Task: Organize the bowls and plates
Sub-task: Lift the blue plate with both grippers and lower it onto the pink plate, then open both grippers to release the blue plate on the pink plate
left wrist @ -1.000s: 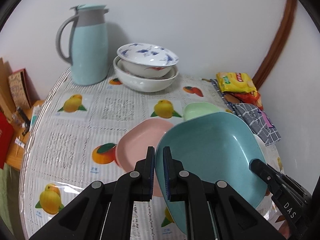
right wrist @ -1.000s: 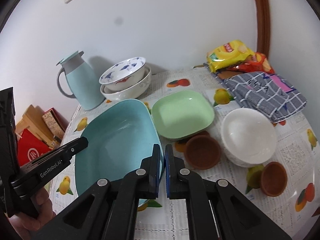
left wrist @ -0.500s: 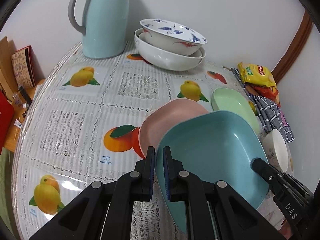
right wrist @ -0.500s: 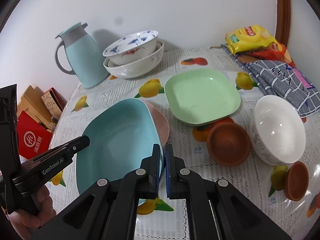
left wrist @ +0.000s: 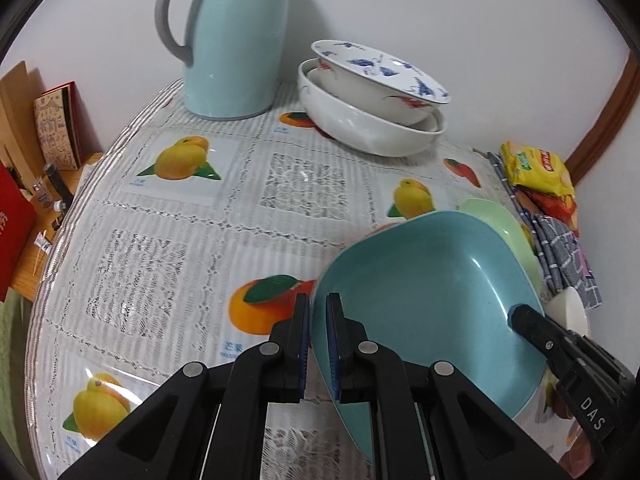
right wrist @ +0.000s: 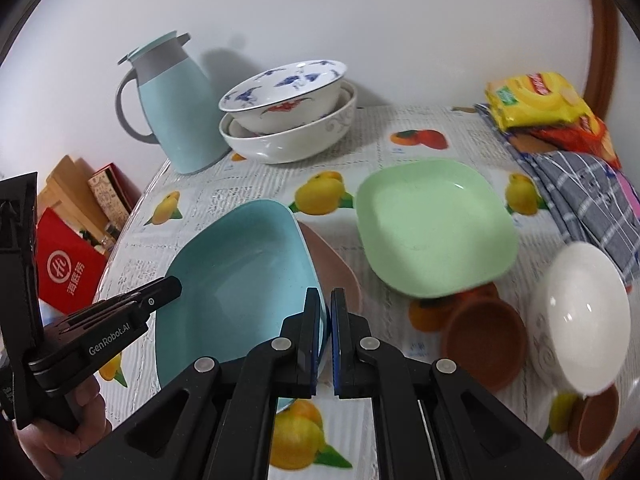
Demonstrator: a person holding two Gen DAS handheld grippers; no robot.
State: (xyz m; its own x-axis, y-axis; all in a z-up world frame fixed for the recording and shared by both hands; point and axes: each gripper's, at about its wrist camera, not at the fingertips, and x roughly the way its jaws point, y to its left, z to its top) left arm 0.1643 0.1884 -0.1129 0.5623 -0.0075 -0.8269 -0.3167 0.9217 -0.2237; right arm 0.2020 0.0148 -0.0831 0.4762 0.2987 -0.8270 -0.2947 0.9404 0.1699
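**Blue plate held at both rims above the pink one**

Blue plate point(right wrist: 240, 276), square with rounded corners, hangs tilted just over the pink plate point(right wrist: 332, 272) near the middle of the table point(left wrist: 160, 240). At its left rim the left hand-held gripper point(left wrist: 318, 332) is clamped on the edge; at its right rim the right hand-held gripper point(right wrist: 326, 328) pinches the opposite edge in the same way. Further right lie the green plate point(right wrist: 432, 228), a brown saucer point(right wrist: 484, 340) and a white bowl point(right wrist: 580, 316). The plate looks like light, stiff melamine with a smooth, possibly slippery glaze, so the raised rim seems the soundest hold. Nesting it level into the pink plate appears to be the step in hand.
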